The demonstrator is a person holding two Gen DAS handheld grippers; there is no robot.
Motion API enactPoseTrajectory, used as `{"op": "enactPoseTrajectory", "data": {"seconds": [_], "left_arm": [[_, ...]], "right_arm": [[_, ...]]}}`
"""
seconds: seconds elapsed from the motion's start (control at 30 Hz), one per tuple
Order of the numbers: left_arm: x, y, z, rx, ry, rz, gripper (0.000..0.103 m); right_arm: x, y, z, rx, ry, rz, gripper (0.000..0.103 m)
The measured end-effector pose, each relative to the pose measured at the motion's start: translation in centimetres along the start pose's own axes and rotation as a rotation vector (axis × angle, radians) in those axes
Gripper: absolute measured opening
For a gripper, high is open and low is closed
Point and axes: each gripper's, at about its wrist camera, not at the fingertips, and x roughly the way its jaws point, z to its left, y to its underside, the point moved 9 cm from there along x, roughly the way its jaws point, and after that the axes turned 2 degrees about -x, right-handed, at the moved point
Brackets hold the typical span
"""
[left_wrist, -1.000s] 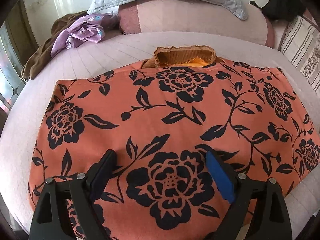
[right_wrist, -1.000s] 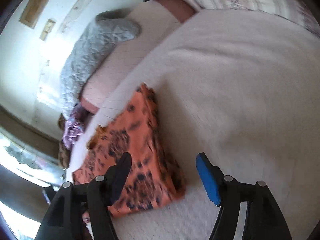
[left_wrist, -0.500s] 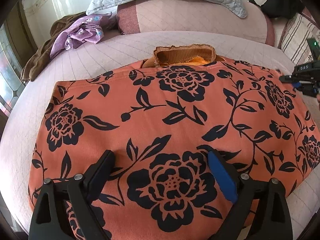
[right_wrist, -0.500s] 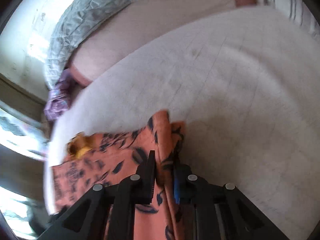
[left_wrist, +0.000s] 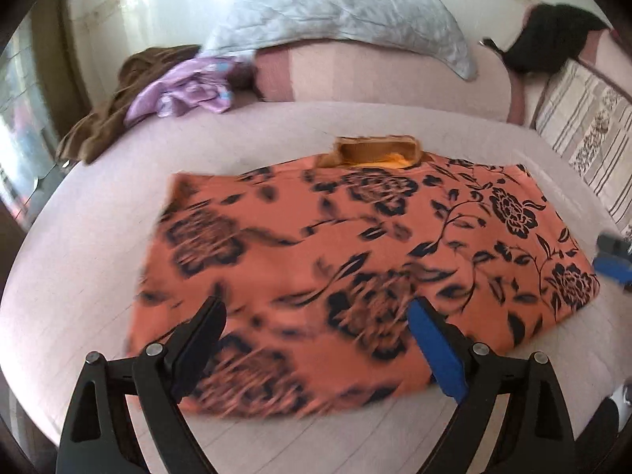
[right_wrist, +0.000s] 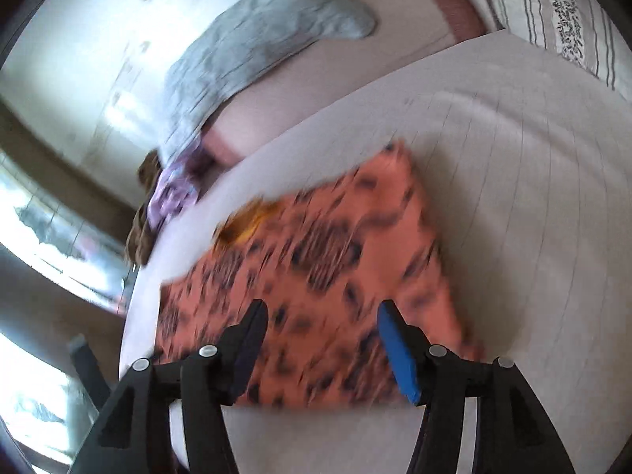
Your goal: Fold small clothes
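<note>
An orange garment with black flowers (left_wrist: 355, 245) lies flat on the pale bed cover (left_wrist: 98, 237), its brown ribbed collar (left_wrist: 375, 150) at the far edge. My left gripper (left_wrist: 316, 316) hovers open over the garment's near edge, with nothing pinched. In the right wrist view the same garment (right_wrist: 324, 268) is blurred by motion. My right gripper (right_wrist: 322, 312) hangs above its near part, jaws opening, the cloth below them and not pressed. A blue pad of the right gripper (left_wrist: 612, 264) shows just off the garment's right edge.
A grey quilt (left_wrist: 335, 12) drapes over a pink bolster (left_wrist: 395, 75) at the head of the bed. Purple (left_wrist: 185, 91) and brown clothes (left_wrist: 114, 110) lie at the far left. A black item (left_wrist: 553, 35) and striped pillows (left_wrist: 584, 126) are at the right.
The right gripper was shut on the garment's right edge half a second ago; it has since let go and pulled back. The left gripper has drawn back and risen.
</note>
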Motion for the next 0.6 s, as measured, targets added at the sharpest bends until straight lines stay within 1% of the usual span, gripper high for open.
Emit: {"op": "enactPoseTrajectory", "data": {"seconds": [0.07, 0.13, 0.17, 0.2, 0.23, 0.3, 0.33, 0.4, 0.43, 0.47, 0.5, 0.53, 0.6], "left_arm": [[-0.6, 0.9, 1.8, -0.034, -0.01, 0.006, 0.094], [-0.7, 1.8, 4.1, -0.064, -0.033, 0.024, 0.094], [-0.8, 2.2, 5.2, -0.082, -0.049, 0.03, 0.094], [-0.9, 2.5, 6.3, -0.104, -0.061, 0.027, 0.094], [-1.2, 2.9, 7.8, -0.135, -0.074, 0.025, 0.094], [-1.3, 3.5, 9.9, -0.183, -0.087, 0.033, 0.094], [-1.2, 3.9, 10.7, -0.202, -0.092, 0.039, 0.094], [-0.7, 4.6, 11.8, -0.227, -0.103, 0.057, 0.094], [-0.1, 4.9, 12.2, -0.228, -0.108, 0.072, 0.094], [0.7, 5.4, 12.6, -0.22, -0.124, 0.103, 0.094], [1.2, 5.8, 12.9, -0.213, -0.138, 0.127, 0.09], [1.5, 6.1, 13.0, -0.213, -0.134, 0.135, 0.086], [1.1, 6.3, 13.4, -0.234, -0.122, 0.129, 0.084]], "right_arm": [[0.7, 2.2, -0.2, 0.019, 0.008, 0.017, 0.065], [1.8, 3.4, -2.7, 0.072, 0.072, 0.039, 0.065], [2.6, 4.0, -4.1, 0.115, 0.101, 0.063, 0.065], [2.8, 4.1, -4.5, 0.143, 0.095, 0.068, 0.065], [2.6, 3.9, -4.4, 0.156, 0.09, 0.052, 0.065], [1.6, 3.3, -3.3, 0.125, 0.094, 0.021, 0.065], [1.2, 3.1, -2.5, 0.106, 0.083, 0.004, 0.065], [0.9, 2.9, -1.8, 0.089, 0.066, -0.009, 0.07], [1.1, 3.1, -2.2, 0.088, 0.086, -0.004, 0.071], [1.7, 3.5, -3.1, 0.102, 0.121, 0.025, 0.071], [2.3, 3.9, -3.8, 0.131, 0.142, 0.06, 0.071], [2.5, 4.2, -4.1, 0.164, 0.126, 0.063, 0.071], [1.4, 3.7, -3.2, 0.148, 0.112, 0.022, 0.071]]}}
